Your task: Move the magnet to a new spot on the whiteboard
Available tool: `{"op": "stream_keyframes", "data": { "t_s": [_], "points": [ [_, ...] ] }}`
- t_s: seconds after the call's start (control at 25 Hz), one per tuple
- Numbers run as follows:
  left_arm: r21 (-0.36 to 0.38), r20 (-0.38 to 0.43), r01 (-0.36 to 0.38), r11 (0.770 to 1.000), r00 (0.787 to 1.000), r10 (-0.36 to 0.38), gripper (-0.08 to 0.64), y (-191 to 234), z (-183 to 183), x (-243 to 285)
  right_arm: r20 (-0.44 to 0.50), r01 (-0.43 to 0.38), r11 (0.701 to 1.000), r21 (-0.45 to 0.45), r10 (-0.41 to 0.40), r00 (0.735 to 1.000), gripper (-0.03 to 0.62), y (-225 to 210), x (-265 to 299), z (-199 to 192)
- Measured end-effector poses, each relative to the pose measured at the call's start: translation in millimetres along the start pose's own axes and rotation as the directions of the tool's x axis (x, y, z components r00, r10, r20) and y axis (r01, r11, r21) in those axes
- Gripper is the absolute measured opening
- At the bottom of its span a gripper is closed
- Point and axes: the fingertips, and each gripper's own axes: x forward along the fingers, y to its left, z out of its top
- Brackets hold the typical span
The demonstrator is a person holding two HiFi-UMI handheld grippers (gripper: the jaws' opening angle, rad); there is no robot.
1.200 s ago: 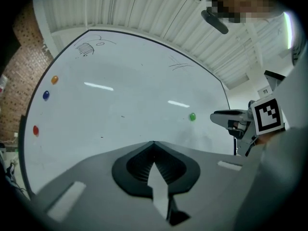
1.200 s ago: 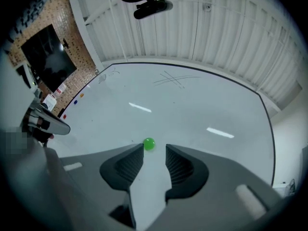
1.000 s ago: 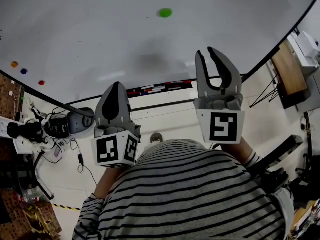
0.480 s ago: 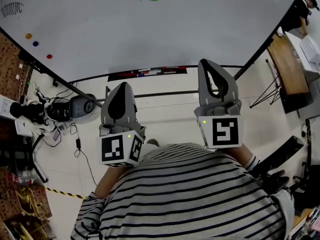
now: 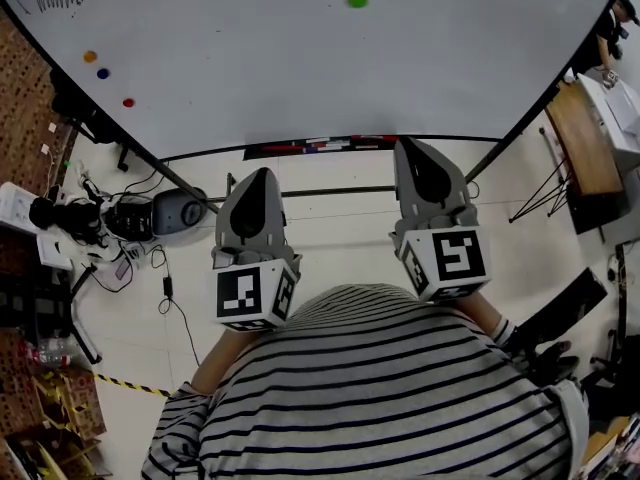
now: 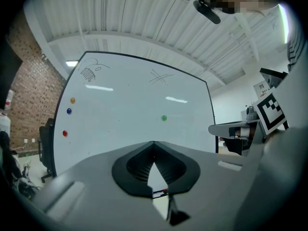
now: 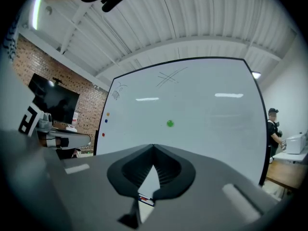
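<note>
A round green magnet point(image 5: 357, 0) sticks to the whiteboard point(image 5: 250, 58), far from both grippers; it also shows as a green magnet point(image 6: 164, 118) in the left gripper view and a green magnet point(image 7: 170, 123) in the right gripper view. My left gripper point(image 5: 255, 175) is shut and empty, held back from the board above the floor. My right gripper point(image 5: 412, 148) is shut too, with nothing between its jaws, level with the left one. Both point toward the whiteboard.
Three small magnets, orange point(image 5: 90, 56), blue point(image 5: 103, 73) and red point(image 5: 128, 102), sit at the board's left edge. A marker tray point(image 5: 320, 147) runs along the bottom. Camera gear and cables point(image 5: 100, 233) lie on the floor at left; a wooden table point(image 5: 578, 133) stands at right.
My right gripper's jaws have closed from open to shut. Both grippers have drawn back from the board, and the view has shifted so the green magnet sits higher.
</note>
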Motion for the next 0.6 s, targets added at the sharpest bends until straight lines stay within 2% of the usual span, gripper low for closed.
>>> {"op": "stream_keyframes", "data": {
  "t_s": [0.4, 0.6],
  "points": [
    [-0.022, -0.039, 0.026, 0.999, 0.999, -0.026, 0.015, 15, -16, -11, -0.04, -0.009, 1.0, 0.002, 0.009, 0.999, 0.001, 34, 2, -13],
    [-0.028, -0.026, 0.041, 0.999, 0.999, -0.042, 0.015, 12, -13, -15, -0.047, -0.012, 1.0, -0.008, 0.012, 0.999, 0.0, 38, -2, -15]
  ]
}}
